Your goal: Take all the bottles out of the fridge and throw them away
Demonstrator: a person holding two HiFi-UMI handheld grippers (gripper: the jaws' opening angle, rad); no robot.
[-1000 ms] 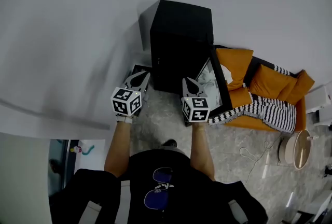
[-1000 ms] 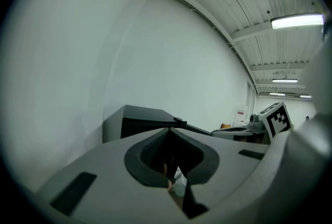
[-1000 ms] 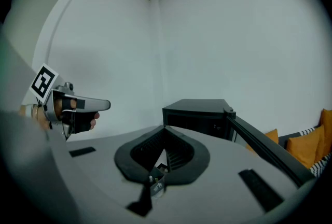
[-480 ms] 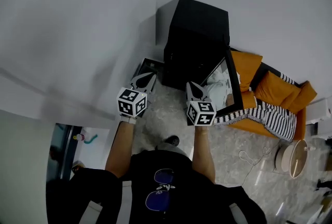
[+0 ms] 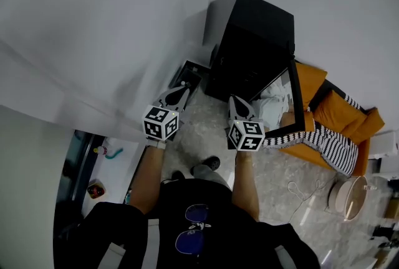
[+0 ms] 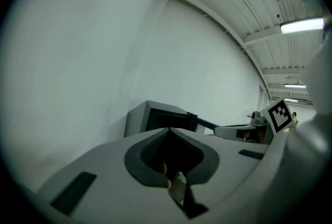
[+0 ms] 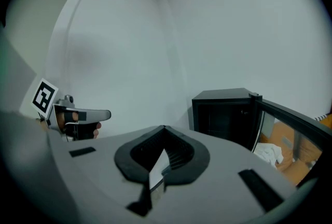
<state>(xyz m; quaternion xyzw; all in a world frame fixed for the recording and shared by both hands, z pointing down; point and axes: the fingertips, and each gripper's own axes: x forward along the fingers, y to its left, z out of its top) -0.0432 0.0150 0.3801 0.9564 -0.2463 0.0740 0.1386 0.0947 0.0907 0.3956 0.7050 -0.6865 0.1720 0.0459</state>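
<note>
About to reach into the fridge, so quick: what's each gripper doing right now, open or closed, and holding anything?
Left gripper: closed, holding nothing.
Right gripper: closed, holding nothing.

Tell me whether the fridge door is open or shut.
Open. The door stands swung away from the black fridge, its dark inside exposed.

White walls meeting at a corner. Pale marbled floor. Orange sofa, striped black-and-white throw draped over it. Ribbed ceiling, strip light lit.
</note>
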